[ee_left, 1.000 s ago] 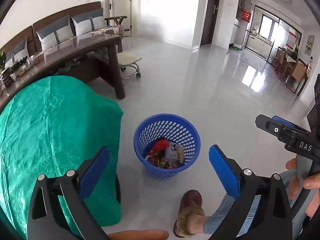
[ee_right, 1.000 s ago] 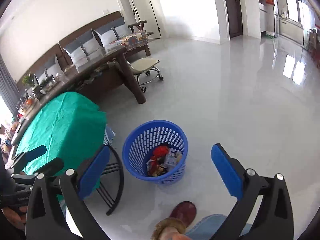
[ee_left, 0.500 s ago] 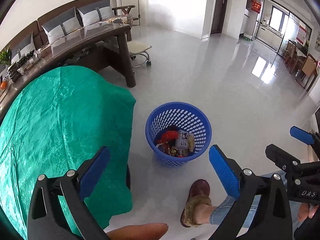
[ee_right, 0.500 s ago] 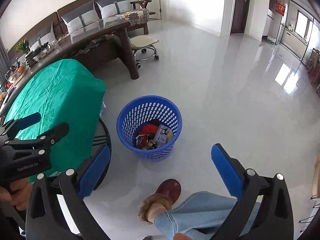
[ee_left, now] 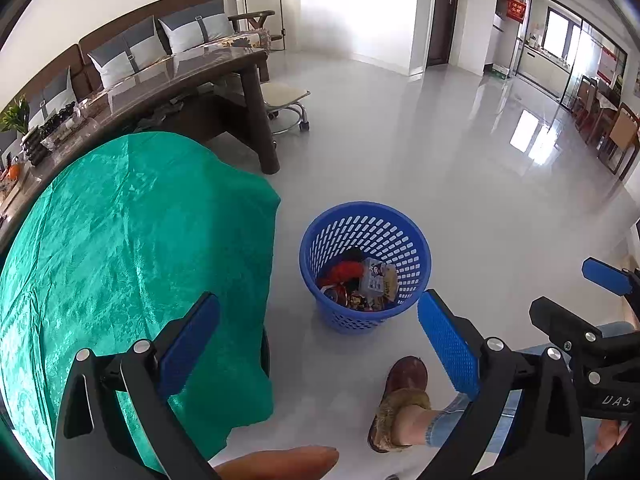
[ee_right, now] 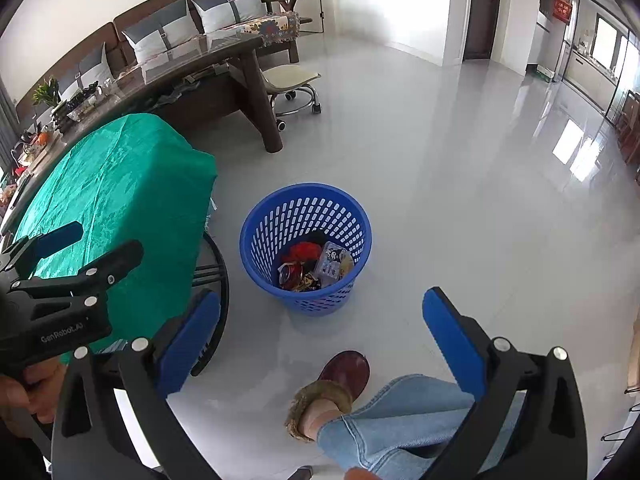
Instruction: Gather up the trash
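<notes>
A blue perforated basket (ee_left: 366, 222) (ee_right: 256, 248) stands on the pale floor beside a table draped in green cloth (ee_left: 120, 240) (ee_right: 116, 184). Inside it lie snack wrappers (ee_left: 360, 284) (ee_right: 316, 264), red and white among them. My left gripper (ee_left: 320, 340) hangs open above the floor on the near side of the basket, nothing between its blue pads. My right gripper (ee_right: 322, 340) is open too, empty, above the floor and the person's slippered foot (ee_right: 332, 388). Each gripper shows at the edge of the other's view.
A long dark wooden table (ee_left: 180, 80) with a stool (ee_left: 284, 100) runs behind the green-covered one, and a sofa (ee_right: 180, 28) lines the far wall. The person's foot (ee_left: 400, 396) and jeans leg (ee_right: 400, 420) stand close to the basket. Open floor stretches to the right.
Both grippers have drawn back and risen, so the basket sits farther away and more of the green cloth shows. Both stay open and empty.
</notes>
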Tool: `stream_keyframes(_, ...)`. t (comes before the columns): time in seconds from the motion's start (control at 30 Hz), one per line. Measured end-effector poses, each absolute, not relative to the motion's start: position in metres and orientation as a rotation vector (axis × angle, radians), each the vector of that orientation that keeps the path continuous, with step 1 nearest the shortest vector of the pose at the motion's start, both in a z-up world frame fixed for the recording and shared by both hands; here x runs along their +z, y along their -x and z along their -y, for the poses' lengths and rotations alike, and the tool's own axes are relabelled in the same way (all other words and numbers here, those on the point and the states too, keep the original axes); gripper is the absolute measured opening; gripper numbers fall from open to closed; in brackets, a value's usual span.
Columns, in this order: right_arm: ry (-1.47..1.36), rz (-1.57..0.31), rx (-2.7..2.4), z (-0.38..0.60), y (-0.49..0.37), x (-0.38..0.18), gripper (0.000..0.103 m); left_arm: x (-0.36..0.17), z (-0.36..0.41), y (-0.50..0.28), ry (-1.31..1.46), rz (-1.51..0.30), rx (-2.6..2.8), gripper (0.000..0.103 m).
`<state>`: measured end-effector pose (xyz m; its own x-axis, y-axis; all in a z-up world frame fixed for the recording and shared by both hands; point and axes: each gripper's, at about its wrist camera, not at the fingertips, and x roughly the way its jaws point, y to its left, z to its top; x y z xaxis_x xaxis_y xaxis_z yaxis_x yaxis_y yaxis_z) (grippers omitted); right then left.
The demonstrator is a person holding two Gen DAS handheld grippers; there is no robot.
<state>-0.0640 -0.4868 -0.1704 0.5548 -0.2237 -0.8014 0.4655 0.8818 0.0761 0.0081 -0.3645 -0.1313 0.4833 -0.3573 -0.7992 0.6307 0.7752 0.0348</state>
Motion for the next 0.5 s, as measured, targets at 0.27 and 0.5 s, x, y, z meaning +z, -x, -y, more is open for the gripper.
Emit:
stream_keyframes(0.27,-0.287,-0.900,-0.427,0.4879,0.0640,-0.1695,0.098,-0.1324,0.3668,-0.0077,-0.361,-0.877,-0.617,0.098)
stream_keyframes(0.5,-0.285,-0.901,-0.440,0.4869,0.0641,-0.1685,0.098,-0.1368,0.3695,-0.0083,-0.369,-0.886,-0.622,0.098)
